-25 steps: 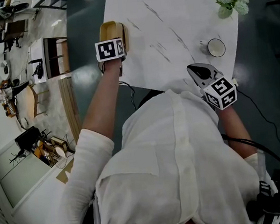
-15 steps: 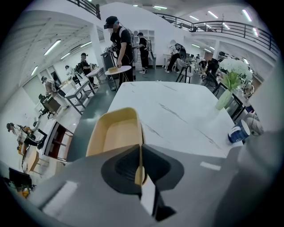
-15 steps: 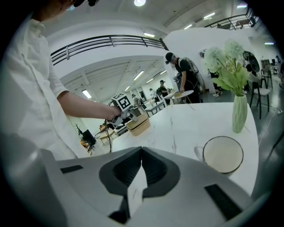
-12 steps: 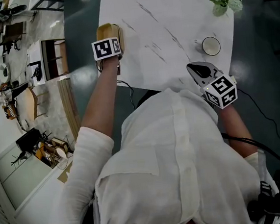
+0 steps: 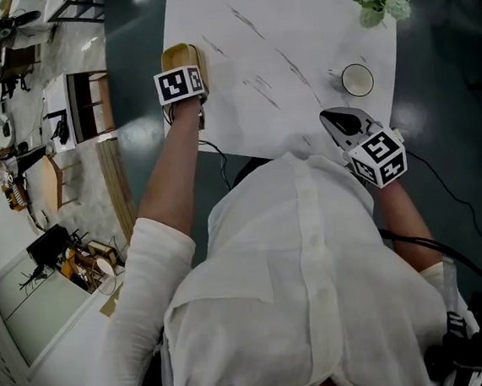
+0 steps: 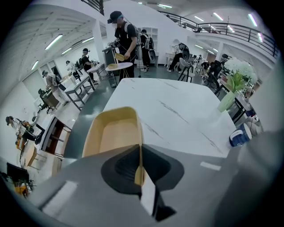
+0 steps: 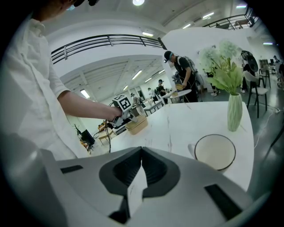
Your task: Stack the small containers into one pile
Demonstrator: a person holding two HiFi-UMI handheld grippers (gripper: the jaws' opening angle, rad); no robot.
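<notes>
My left tool [image 6: 140, 170] is clamped on the right wall of the tan container [image 6: 113, 135], which sits at the left edge of the desk [image 5: 276, 23]. My right tool [image 7: 141, 155] has its jaws together and empty, near the round white cup [image 7: 215, 151], with the flower vase [image 7: 234, 111] beyond. In the head view the marker cube [image 5: 181, 83] covers the left grip; only the left gripper view shows it.
</notes>
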